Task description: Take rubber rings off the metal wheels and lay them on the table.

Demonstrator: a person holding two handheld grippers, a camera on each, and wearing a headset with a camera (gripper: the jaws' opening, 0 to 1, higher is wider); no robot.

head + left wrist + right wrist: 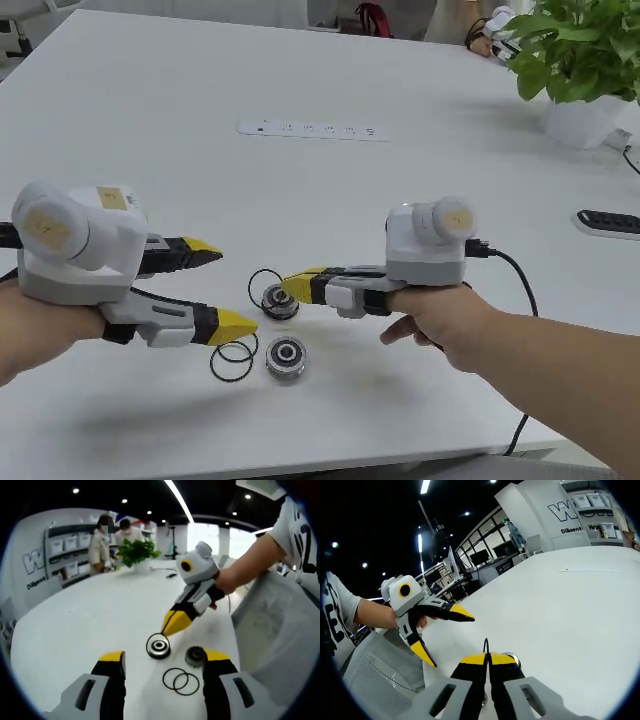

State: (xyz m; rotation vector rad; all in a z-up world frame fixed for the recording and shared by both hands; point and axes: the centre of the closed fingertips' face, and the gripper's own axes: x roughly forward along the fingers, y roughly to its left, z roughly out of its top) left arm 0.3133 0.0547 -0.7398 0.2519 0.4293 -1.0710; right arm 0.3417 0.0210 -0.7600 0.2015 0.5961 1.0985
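In the head view the left gripper (222,286) has its jaws spread wide and holds nothing. Its tips are just left of two metal wheels on the white table (330,70). The right gripper (292,287), held in a hand (440,318), has its jaws pressed together at the edge of a rubber ring (263,286) that loops beside the farther wheel (281,303). The nearer wheel (286,357) sits apart from both grippers, with two loose rings (233,360) lying overlapped on the table just to its left. In the left gripper view, that gripper's (164,657) jaws rise wide apart and empty. The loose rings (181,681) lie between them and the nearer wheel (196,656) is by one tip. The right gripper (169,626) points its closed tip down at the farther wheel (158,647). In the right gripper view its own jaws (488,656) are closed tight, and a thin black strand of the rubber ring (486,644) stands up from between the tips. The left gripper (451,641) gapes wide nearby.
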